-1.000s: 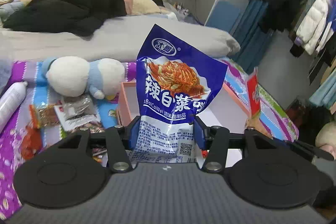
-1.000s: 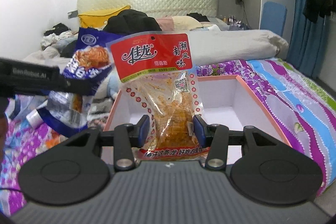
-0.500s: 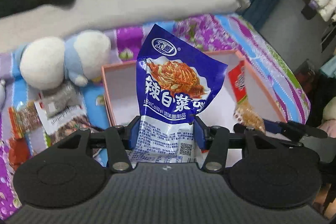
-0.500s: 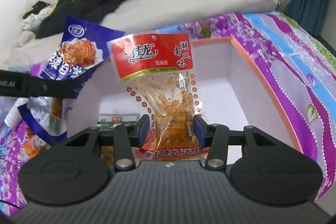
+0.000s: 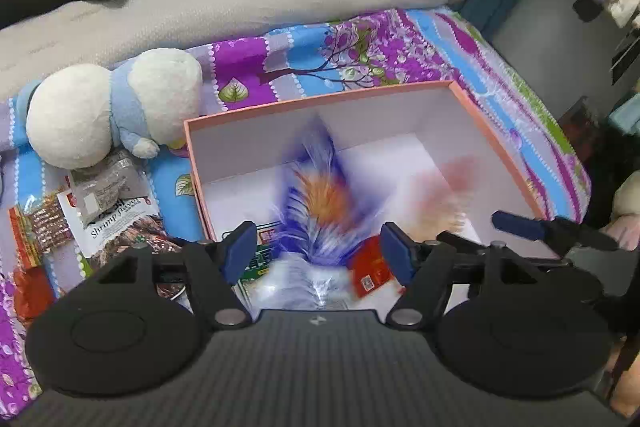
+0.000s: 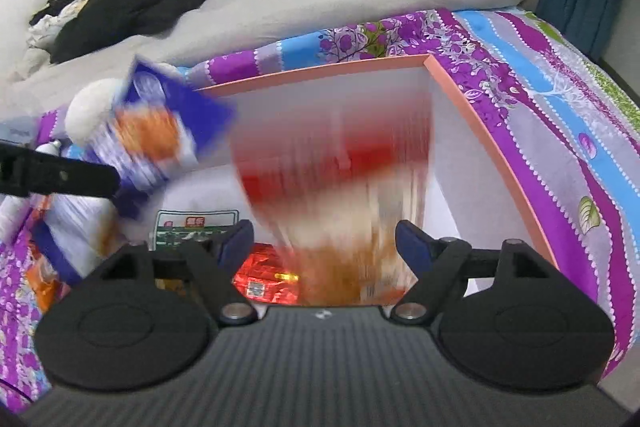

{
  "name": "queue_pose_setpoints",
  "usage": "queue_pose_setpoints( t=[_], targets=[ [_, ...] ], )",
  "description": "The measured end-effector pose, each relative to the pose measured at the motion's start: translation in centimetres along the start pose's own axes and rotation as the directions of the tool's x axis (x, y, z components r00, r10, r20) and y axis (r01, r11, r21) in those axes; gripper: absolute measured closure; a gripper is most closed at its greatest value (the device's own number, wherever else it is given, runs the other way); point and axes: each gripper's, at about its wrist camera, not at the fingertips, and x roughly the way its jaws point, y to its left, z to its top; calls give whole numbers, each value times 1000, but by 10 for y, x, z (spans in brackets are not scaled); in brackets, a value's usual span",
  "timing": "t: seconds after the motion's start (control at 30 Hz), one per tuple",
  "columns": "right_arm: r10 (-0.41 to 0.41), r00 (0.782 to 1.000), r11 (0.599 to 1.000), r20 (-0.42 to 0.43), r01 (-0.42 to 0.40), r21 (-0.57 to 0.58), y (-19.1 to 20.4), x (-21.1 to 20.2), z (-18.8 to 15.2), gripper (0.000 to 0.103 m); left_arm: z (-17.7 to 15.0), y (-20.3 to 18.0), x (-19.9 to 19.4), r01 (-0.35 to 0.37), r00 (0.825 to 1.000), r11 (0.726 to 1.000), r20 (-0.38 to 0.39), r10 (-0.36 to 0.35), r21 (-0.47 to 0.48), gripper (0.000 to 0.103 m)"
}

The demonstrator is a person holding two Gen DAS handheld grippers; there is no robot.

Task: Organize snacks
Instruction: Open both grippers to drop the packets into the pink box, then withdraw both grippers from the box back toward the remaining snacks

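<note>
Over the pink box (image 5: pixel 496 141), on the flowered bedspread (image 5: pixel 376 43): left gripper (image 5: pixel 319 251), jaws just sprung wide, pads clear of the blue snack bag (image 5: pixel 320 203), which blurs between them above the box floor. Beside it, over the same box: right gripper (image 6: pixel 325 243), jaws likewise just opened wide, nothing pinched; red-topped snack bag (image 6: pixel 336 195) a smear in the gap, loose. Inside the box, flat on the floor: one green-and-white packet (image 6: pixel 192 223), one small red packet (image 6: pixel 266 277). Left of the box: one plush toy (image 5: pixel 112 111), several loose packets, count unclear, among them one shrimp-flavour packet (image 5: pixel 116 223).
</note>
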Motion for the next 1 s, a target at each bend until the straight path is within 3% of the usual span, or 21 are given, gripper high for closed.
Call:
queue_pose_setpoints(
  t=[0.37, 0.53, 0.7, 1.0],
  targets=[
    [51, 994, 998, 99, -48, -31, 20, -36, -15, 24, -32, 14, -46, -6, 994, 1000, 110, 7, -3, 30],
    [71, 980, 996, 186, -58, -74, 39, -73, -30, 24, -57, 22, -79, 14, 988, 998, 157, -5, -57, 30],
    [128, 961, 991, 245, -115, -70, 51, -102, -41, 24, -82, 25, -113, 32, 976, 998, 216, -19, -57, 30],
    [188, 932, 981, 309, -166, -97, 78, -137, -63, 24, -126, 28, -163, -14, 945, 999, 327, 26, -39, 30]
  ],
)
